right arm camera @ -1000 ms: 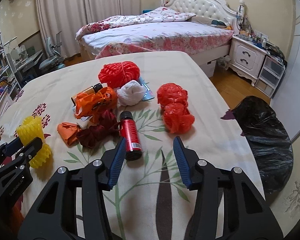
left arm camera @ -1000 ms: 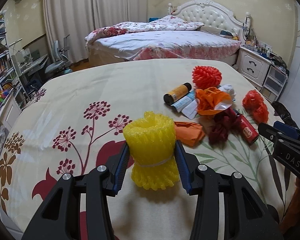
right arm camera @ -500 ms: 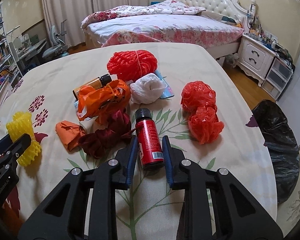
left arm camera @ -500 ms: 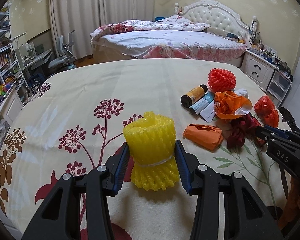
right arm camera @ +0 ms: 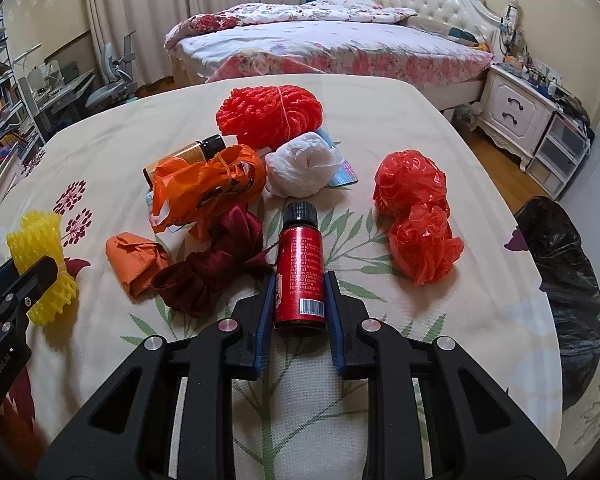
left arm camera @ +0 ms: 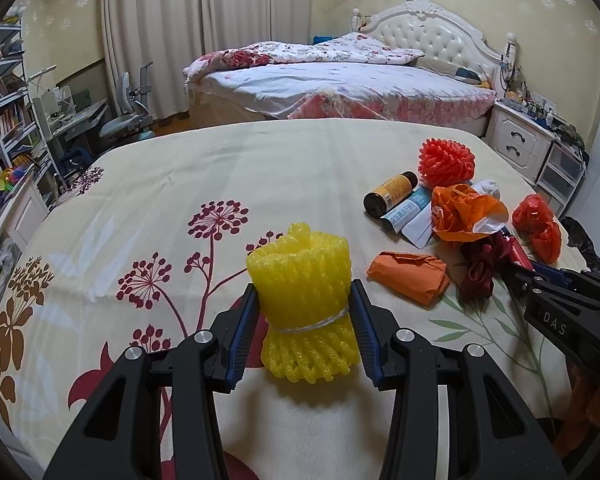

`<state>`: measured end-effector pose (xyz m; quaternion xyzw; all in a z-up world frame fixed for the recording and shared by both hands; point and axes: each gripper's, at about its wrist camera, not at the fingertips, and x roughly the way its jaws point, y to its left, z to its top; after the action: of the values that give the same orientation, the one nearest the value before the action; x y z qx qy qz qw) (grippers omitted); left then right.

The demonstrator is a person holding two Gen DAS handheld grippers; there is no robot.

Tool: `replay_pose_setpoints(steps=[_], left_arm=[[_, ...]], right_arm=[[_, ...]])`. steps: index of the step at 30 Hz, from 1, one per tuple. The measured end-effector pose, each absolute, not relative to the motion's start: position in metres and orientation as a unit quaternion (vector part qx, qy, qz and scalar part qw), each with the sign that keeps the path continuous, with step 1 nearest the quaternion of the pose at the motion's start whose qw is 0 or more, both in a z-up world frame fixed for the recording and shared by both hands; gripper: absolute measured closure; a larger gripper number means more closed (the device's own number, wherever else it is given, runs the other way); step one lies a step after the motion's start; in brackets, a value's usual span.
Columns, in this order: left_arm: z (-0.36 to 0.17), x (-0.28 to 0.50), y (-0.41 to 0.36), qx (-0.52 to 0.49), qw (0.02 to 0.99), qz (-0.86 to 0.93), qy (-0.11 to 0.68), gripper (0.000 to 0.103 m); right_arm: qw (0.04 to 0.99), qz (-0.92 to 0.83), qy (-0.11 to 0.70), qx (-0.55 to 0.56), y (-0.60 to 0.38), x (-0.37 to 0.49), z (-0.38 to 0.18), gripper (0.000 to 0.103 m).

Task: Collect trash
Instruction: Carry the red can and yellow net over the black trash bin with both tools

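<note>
The right gripper (right arm camera: 299, 306) has closed in around the red bottle (right arm camera: 300, 268) lying on the counter (right arm camera: 440, 344); the left gripper (left arm camera: 305, 332) stays clamped on the yellow foam net (left arm camera: 304, 306).

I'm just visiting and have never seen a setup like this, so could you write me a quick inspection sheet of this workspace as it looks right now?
Surface: table under a cream floral cloth.
Job's things: yellow foam net; red bottle lying down; black trash bag beside the table's right edge.
Clutter: red foam net, orange bag, white bag, two red bags, maroon ribbon, folded orange paper, amber bottle.
Grippers: left gripper jaws closed on the yellow foam net; right gripper jaws closed on the red bottle.
Cables: nothing seen.
Surroundings: bed, nightstand, bookshelves, desk chair.
</note>
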<state>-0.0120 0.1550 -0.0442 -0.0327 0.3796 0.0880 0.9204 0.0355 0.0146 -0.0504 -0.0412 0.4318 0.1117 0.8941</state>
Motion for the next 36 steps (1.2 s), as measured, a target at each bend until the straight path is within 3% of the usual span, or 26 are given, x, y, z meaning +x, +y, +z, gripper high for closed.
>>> replay_pose_setpoints(steps=[16, 36], left_arm=[[-0.028, -0.012, 0.147, -0.025, 0.928, 0.086, 0.362, 0.058], [0.004, 0.01, 0.061, 0.013, 0.949, -0.011, 0.316, 0.058]], right_arm=[[0.906, 0.104, 0.411, -0.019, -0.008, 0.028, -0.035, 0.08], [0.932, 0.016, 0.361, 0.029, -0.099, 0.034, 0.0, 0.08]])
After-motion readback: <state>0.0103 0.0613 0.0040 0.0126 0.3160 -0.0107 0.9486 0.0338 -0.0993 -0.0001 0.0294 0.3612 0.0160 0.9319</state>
